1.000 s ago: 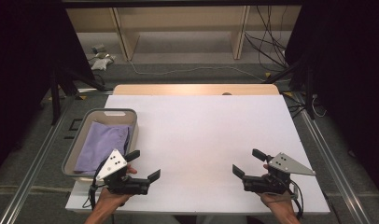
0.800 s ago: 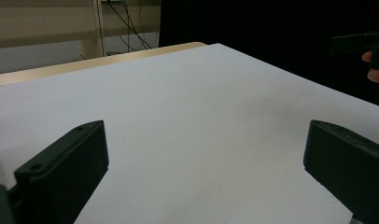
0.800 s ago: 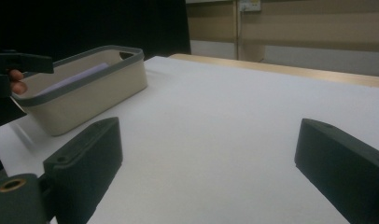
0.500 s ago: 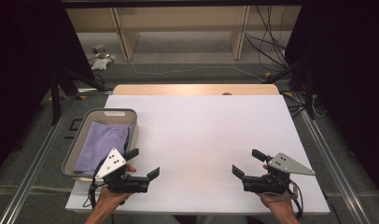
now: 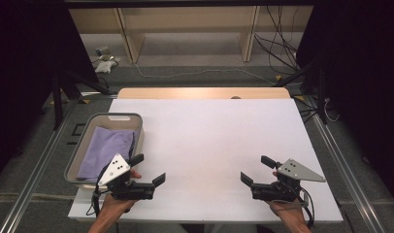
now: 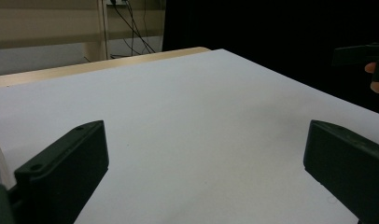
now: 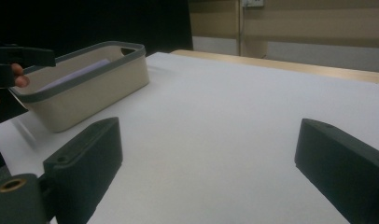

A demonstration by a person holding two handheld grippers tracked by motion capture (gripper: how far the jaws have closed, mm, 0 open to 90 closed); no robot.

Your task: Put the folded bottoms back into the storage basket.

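Now we hold both tools low over the near edge of the white table (image 5: 209, 141), pointing inward at each other. Our left gripper (image 5: 150, 171) has its jaws spread wide with nothing between them, and our right gripper (image 5: 255, 170) is just as wide and just as empty. Off to the left sits the grey-rimmed bin (image 5: 137, 138), with the purple cloth (image 5: 105, 150) lying folded inside. Our left hand (image 5: 112, 206) hovers just beside that bin's near corner, so a careless swing could clip the rim and shove it off the left edge.
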